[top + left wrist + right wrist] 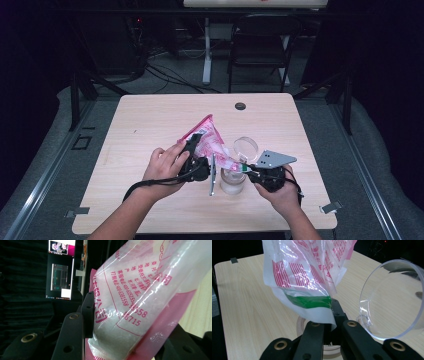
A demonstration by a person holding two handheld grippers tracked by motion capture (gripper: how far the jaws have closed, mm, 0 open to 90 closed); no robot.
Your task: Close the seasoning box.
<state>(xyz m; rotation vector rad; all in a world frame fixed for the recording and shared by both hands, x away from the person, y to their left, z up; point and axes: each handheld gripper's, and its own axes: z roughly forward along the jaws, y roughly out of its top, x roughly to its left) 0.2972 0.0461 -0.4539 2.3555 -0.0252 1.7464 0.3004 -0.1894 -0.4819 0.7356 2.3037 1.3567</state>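
Note:
A pink and white plastic bag (209, 139) of white grains hangs tilted above the table (150, 120), its low end toward the right. My left gripper (196, 141) is shut on the bag's body; in the left gripper view the bag (140, 290) bulges between the black fingers (87, 312). My right gripper (243, 169) is shut on the bag's lower edge, by its green strip (312, 301), just above a glass jar (232, 183). The jar's clear hinged lid (245, 146) stands open behind it. In the right gripper view the lid (392, 300) is at the right and the jar's rim (299, 326) lies below the right gripper (332, 315).
The pale wooden table has a dark cable hole (240, 106) near its far edge. A black chair (262, 45) and table legs stand on the floor beyond it. A lit monitor (61, 280) shows off to the side in the left gripper view.

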